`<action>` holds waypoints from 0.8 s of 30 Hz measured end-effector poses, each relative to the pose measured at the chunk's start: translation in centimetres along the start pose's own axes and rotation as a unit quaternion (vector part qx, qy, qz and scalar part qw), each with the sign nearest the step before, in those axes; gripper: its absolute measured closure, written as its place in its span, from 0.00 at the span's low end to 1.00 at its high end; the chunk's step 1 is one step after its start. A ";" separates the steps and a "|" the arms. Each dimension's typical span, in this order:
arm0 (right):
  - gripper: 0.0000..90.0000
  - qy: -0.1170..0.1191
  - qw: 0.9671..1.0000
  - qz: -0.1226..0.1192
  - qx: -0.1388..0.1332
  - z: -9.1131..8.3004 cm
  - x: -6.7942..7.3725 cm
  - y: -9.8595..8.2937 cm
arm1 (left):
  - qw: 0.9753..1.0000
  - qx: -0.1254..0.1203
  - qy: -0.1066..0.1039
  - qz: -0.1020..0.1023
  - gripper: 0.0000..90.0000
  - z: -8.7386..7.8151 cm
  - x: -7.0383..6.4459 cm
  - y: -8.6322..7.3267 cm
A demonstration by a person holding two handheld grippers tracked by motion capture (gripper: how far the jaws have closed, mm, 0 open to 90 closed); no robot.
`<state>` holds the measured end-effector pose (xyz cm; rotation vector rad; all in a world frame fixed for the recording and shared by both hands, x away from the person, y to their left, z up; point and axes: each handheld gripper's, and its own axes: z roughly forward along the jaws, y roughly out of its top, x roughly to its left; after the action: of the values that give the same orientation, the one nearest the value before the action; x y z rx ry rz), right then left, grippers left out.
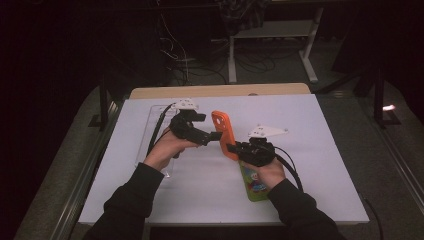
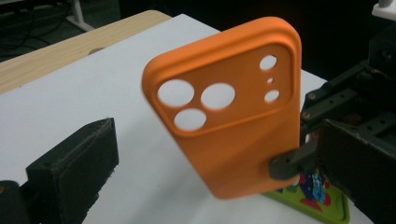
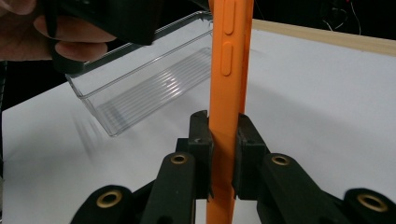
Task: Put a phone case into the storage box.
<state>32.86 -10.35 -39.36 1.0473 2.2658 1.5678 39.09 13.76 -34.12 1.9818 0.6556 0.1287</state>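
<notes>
Right gripper (image 3: 223, 154) clamped on upright orange silicone phone case (image 3: 229, 93), presenting it; left gripper (image 2: 196, 186) open, seemingly approaching.

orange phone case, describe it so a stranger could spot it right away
On the white table, look at mid-table between the two hands. There the right gripper pinches the orange phone case upright by its lower edge. Unlike the green case lying flat, it is plain orange with round camera holes.

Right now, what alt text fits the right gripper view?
The right tool clamps an orange phone case edge-on and upright over a white table. A clear plastic tray lies behind at left.
</notes>
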 end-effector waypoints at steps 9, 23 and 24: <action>0.87 0.010 1.000 0.002 -0.003 0.3 0.4 0.1 | 1.000 -0.017 -0.014 -0.014 0.00 1.4 -0.3 0.1; 0.87 0.014 1.000 -0.008 0.011 0.9 0.7 -0.1 | 0.999 -0.053 -0.006 -0.013 0.13 1.9 -0.5 0.3; 0.87 0.014 1.000 -0.010 0.011 1.0 0.7 -0.2 | 0.999 -0.052 -0.007 -0.012 0.13 1.9 -0.6 0.3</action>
<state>32.76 -9.21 -39.74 1.0122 2.3086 1.5634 39.42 11.84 -34.65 1.8726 0.6517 0.1312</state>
